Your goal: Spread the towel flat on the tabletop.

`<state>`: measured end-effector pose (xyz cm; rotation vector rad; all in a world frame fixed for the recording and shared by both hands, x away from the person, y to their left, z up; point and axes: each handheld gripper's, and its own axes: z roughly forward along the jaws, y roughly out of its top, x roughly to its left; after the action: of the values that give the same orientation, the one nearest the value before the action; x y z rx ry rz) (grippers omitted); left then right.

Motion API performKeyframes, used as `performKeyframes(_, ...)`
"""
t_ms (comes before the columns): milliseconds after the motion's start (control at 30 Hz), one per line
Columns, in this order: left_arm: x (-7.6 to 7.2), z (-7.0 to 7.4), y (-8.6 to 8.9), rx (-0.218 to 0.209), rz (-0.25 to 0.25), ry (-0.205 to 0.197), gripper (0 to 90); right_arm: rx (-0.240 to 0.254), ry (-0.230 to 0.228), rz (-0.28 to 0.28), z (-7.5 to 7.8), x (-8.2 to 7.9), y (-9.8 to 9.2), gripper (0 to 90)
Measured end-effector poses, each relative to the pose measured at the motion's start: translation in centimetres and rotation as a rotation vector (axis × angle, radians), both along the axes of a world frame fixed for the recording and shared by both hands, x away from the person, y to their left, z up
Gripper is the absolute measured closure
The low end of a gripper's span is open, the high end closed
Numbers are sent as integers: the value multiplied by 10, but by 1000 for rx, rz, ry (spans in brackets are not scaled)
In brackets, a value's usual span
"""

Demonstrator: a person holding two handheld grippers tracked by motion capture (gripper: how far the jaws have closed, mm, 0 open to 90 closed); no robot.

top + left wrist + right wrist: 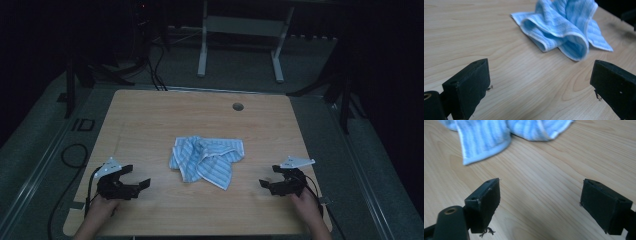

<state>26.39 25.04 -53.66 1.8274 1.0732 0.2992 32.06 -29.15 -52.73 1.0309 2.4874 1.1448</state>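
Note:
A crumpled blue-and-white striped cloth [207,160] lies in the middle of the wooden table [150,120]. My left gripper [137,181] rests low at the near left, open, with nothing between its jaws; the cloth [564,30] lies ahead of it. At the near right my right gripper [265,179] is open too and holds nothing, with the cloth [499,135] beyond its fingers. Both grippers are well apart from the cloth. A hand holds each gripper from the table's near edge.
A round cable hole [238,106] sits near the table's far edge. A white desk frame [240,40] stands on the dark floor behind. Black cables [70,155] lie on the floor at the left.

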Motion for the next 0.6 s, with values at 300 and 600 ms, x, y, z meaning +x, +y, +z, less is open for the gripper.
performKeyframes(300, 16, 4, -40, 39, -97, 62, 41, -14, 45, 140, 6, 7, 45, 161)
performKeyframes(600, 26, 3, -69, 101, -132, 72, 153, -17, 57, 221, 10, 14, 85, 161)
